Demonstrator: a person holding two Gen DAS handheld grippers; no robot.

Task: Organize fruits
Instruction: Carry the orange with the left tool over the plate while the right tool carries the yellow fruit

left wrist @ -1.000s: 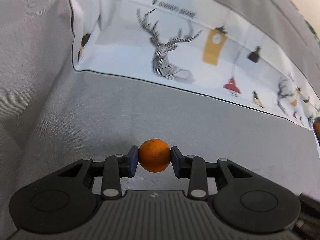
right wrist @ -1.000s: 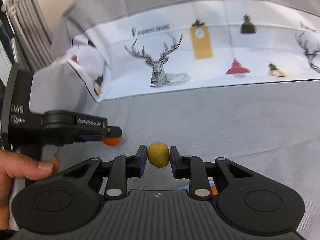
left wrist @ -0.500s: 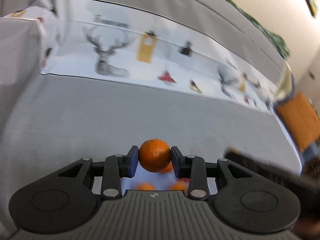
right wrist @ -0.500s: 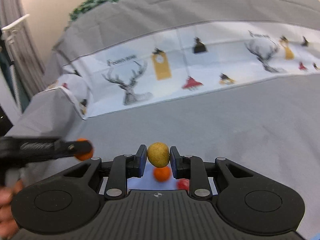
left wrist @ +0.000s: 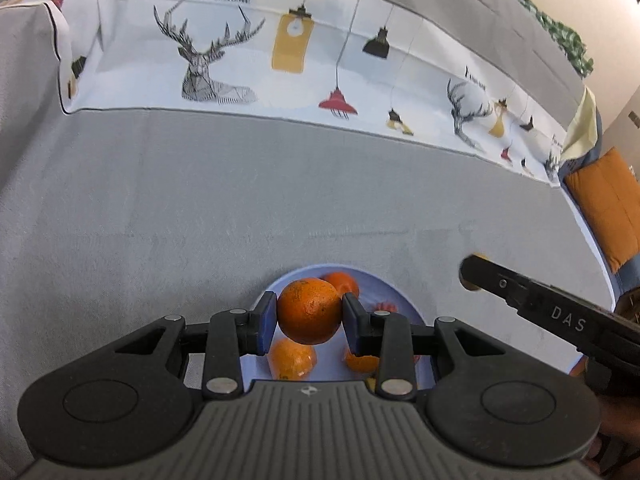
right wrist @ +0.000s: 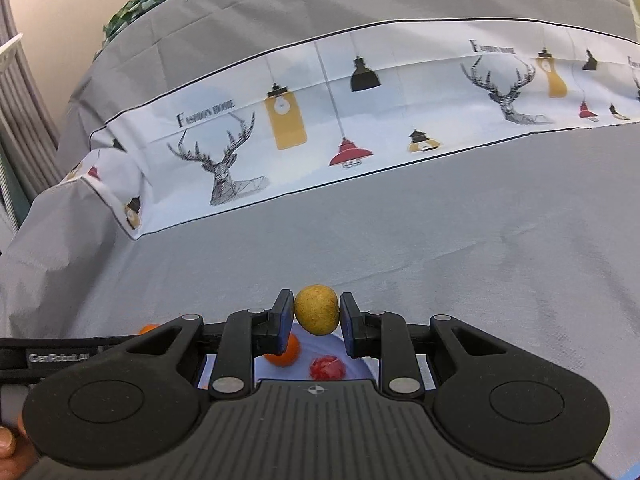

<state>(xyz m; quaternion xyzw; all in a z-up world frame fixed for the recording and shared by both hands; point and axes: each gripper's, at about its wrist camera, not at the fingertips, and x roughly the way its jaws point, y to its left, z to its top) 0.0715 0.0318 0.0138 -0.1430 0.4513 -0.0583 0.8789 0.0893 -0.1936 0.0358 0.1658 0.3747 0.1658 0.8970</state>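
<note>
Item 1, nearest: left gripper (left wrist: 309,317), jaws clamped on a round, dimpled orange fruit (left wrist: 309,310), held above the plate.

Item 2: right gripper (right wrist: 316,317), jaws clamped on a small round yellow-green fruit (right wrist: 317,309), likewise above the plate.

Item 3: pale blue round plate (left wrist: 394,288), just below both grippers. Contents: several oranges, among them one (left wrist: 292,359) under the left jaws; one small red fruit (right wrist: 327,367).

Item 4: grey fabric-covered surface (left wrist: 168,200), bearing the plate; possibly a sofa seat.

Item 5, far: white printed cloth band with deer heads and hanging lamps (left wrist: 280,60).

Handling note: release appears next. Lower each fruit into a bare patch of plate before parting the jaws, one gripper at a time; round fruit dropped onto others will likely roll off.
</note>
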